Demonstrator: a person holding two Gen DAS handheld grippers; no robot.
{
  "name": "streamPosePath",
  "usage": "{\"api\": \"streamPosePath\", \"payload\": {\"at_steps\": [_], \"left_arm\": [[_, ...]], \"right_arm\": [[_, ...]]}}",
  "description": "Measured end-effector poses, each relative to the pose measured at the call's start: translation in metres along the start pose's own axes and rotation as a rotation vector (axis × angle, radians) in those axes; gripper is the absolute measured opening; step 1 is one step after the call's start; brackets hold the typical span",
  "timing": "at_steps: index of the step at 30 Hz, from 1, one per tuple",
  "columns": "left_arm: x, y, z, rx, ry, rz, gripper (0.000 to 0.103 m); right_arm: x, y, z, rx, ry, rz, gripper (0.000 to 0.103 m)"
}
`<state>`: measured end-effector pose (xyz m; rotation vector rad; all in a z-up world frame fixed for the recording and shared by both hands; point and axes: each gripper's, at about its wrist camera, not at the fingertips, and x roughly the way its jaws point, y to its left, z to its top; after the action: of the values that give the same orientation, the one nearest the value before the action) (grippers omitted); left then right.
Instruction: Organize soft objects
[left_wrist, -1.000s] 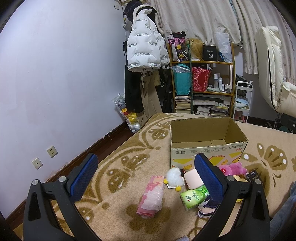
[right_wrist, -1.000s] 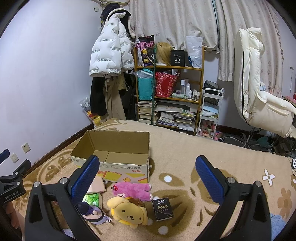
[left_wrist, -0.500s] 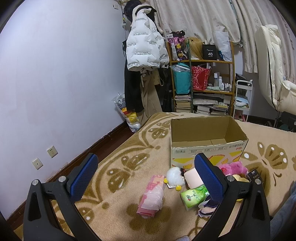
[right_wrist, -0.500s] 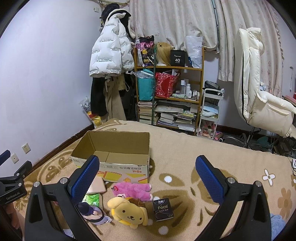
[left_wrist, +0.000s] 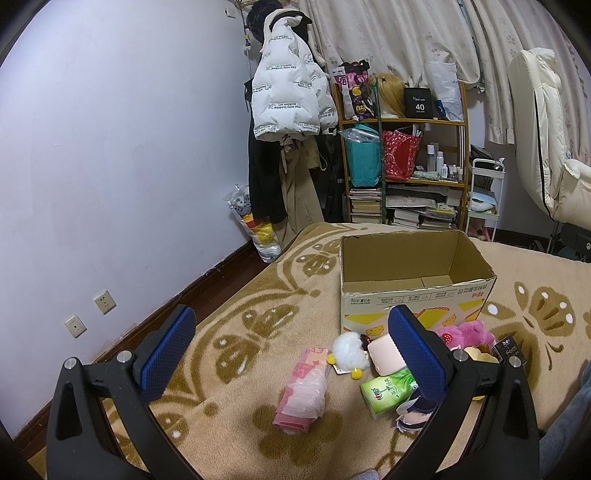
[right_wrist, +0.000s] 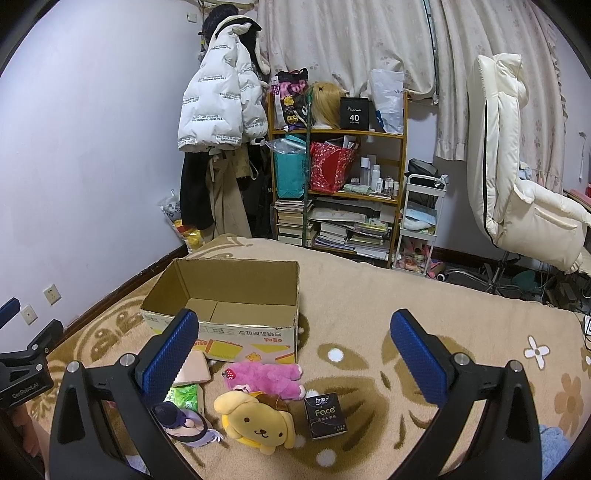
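Left wrist view. The left gripper (left_wrist: 291, 343) is spread wide and holds nothing. Between and below its fingers, on the patterned blanket (left_wrist: 240, 332), lies a pink wrapped pack (left_wrist: 304, 391). Toward the right finger lie a white fluffy toy (left_wrist: 349, 354), a pink block (left_wrist: 386, 353) and a green tissue pack (left_wrist: 388, 389), the last partly hidden by that finger. Ahead of the right finger stands the open cardboard box (left_wrist: 413, 295), apparently empty.

Right wrist view. The right gripper (right_wrist: 293, 347) is likewise wide open and empty. Between its fingers, low in the view, lie the yellow dog plush (right_wrist: 258, 421), the pink plush (right_wrist: 266, 376) just beyond it, and a black "Face" box (right_wrist: 325, 415) beside the dog toward the right finger. A purple-haired doll (right_wrist: 184, 421) lies at the left finger. The cardboard box stands ahead, toward the left finger.

Handling, as a judgement. The plush toys should be light and compressible, not fragile and not slippery; take each across the body at mid-length, not by an ear or limb, which would stretch and swing. The wrapped packs have smooth film that may slide; grip across the narrow faces.
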<state>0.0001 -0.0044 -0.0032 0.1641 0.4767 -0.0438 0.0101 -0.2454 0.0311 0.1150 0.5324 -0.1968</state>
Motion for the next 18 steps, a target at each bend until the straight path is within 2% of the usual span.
{"api": "streamPosePath", "payload": {"at_steps": [18], "left_arm": [[0.0010,0.0009,-0.0023,0.004,0.006,0.005,0.103]], "right_arm": [[0.0000,-0.0004,0.0034,-0.001,0.003,-0.002,0.103]]}}
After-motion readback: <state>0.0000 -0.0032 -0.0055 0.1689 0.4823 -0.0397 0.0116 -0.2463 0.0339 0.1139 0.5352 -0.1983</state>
